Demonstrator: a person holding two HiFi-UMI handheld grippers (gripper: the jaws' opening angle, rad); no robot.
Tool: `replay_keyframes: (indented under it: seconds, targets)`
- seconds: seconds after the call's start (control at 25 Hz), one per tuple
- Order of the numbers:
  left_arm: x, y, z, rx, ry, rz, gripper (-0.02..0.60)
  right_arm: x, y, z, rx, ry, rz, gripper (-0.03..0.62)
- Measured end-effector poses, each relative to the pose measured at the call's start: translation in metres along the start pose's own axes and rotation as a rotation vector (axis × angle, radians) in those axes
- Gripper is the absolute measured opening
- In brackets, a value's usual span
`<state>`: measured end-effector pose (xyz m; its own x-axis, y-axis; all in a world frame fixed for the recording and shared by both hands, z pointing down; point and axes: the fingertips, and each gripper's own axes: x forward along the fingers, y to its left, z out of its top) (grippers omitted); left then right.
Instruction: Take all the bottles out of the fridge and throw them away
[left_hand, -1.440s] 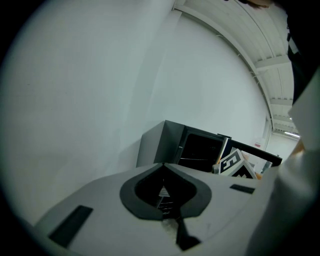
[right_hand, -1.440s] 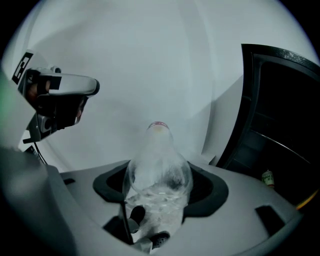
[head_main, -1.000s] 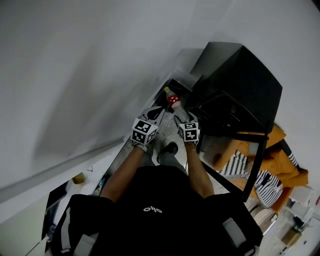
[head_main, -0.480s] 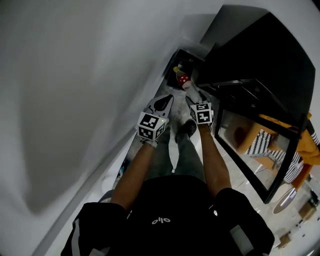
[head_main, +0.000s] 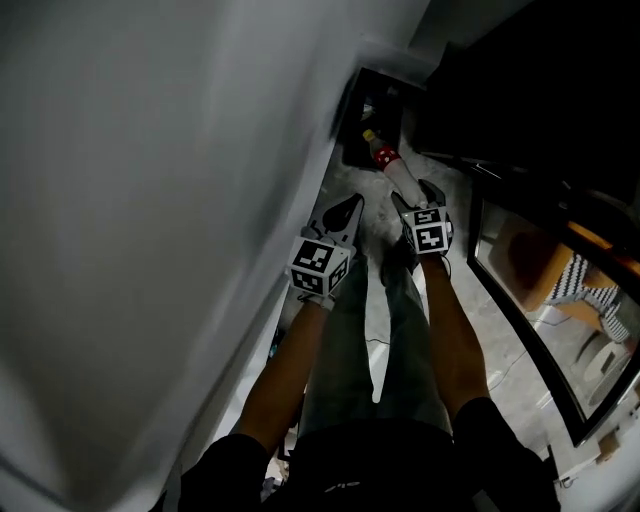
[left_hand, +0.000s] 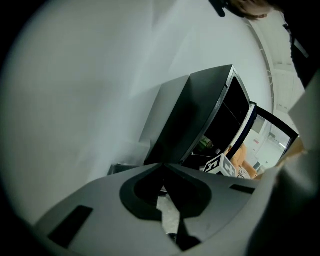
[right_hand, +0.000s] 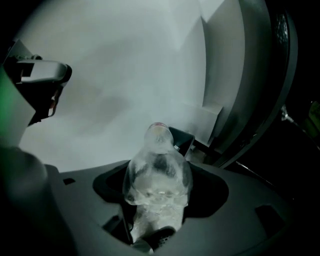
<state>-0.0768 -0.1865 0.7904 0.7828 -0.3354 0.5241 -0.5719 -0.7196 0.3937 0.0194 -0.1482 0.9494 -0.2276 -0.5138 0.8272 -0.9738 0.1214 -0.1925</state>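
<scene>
Gripping a clear plastic bottle (head_main: 385, 158) by its lower end, the right gripper (head_main: 408, 203) has its jaws closed on it. The neck and cap point away toward a dark bin (head_main: 350, 130), which stands on the floor (head_main: 480, 295) in the corner between the white wall (head_main: 150, 200) and the black fridge (left_hand: 200, 115). The left gripper (left_hand: 163, 172) sits just beside the right with its jaws pressed together and nothing between them. The bottle is not yet over the bin.

The main risk is a miss. The bin's mouth looks narrow and sits in shadow, hemmed in by the wall on one side and the fridge on the other. If the person lets go too early, the bottle will likely drop to the floor and roll, perhaps under the fridge. Because it goes in cap first and at a slant, the neck could also catch the rim and tip out.

The grip carries a second risk. The bottle's wall looks thin and crumpled, and it is held far from its middle. It could buckle, pivot between the jaws or slide free if jolted. The idle left gripper is close enough to knock it.

The fridge door stands open at the person's right, where an elbow might strike it. In the left gripper view a greenish shape shows on a fridge shelf, probably another bottle, so more trips seem likely.
</scene>
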Motion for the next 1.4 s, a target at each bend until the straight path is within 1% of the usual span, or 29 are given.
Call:
replay_keyframes:
  seconds: [0.16, 0.32, 0.44, 0.64, 0.8, 0.84, 0.92, 1.0, 1.16, 1.28, 1.36, 1.4]
  targets:
    - [0.013, 0.01, -0.017, -0.009, 0.008, -0.006, 0.006, 0.024, -0.001, -0.028, -0.002, 0.045, 0.0, 0.308]
    - [0.014, 0.016, -0.021, -0.008, 0.015, -0.004, 0.006, 0.039, -0.002, -0.034, 0.003, 0.056, -0.004, 0.308]
    - [0.013, 0.016, -0.015, 0.004, 0.017, -0.001, 0.006, 0.051, -0.003, -0.023, -0.003, 0.056, -0.004, 0.308]
    - [0.009, 0.014, 0.015, 0.033, -0.011, 0.001, 0.006, 0.069, -0.013, 0.01, -0.015, 0.05, -0.028, 0.308]
    - [0.007, 0.024, 0.031, 0.042, -0.024, 0.015, 0.006, 0.075, -0.013, 0.041, -0.017, -0.009, -0.034, 0.308]
    - [0.008, 0.025, 0.033, 0.043, -0.024, 0.018, 0.006, 0.076, -0.014, 0.045, -0.011, -0.021, -0.036, 0.315]
    - [0.009, 0.026, 0.035, 0.042, -0.023, 0.02, 0.006, 0.076, -0.014, 0.046, -0.003, -0.018, -0.032, 0.358]
    - [0.009, 0.023, 0.035, 0.04, -0.02, 0.018, 0.006, 0.07, -0.014, 0.042, -0.006, 0.0, -0.023, 0.368]
    - [0.005, 0.012, 0.035, 0.033, -0.007, 0.007, 0.006, 0.04, -0.012, 0.033, -0.019, -0.003, 0.002, 0.367]
    - [-0.001, -0.002, 0.039, 0.023, 0.001, -0.008, 0.006, 0.0, -0.004, 0.035, -0.035, -0.025, 0.006, 0.364]
    - [-0.008, -0.016, 0.045, 0.029, 0.001, -0.031, 0.006, -0.034, 0.002, 0.041, -0.03, -0.059, -0.008, 0.36]
    - [-0.011, -0.024, 0.05, 0.038, -0.001, -0.048, 0.006, -0.051, 0.004, 0.047, -0.024, -0.081, -0.022, 0.346]
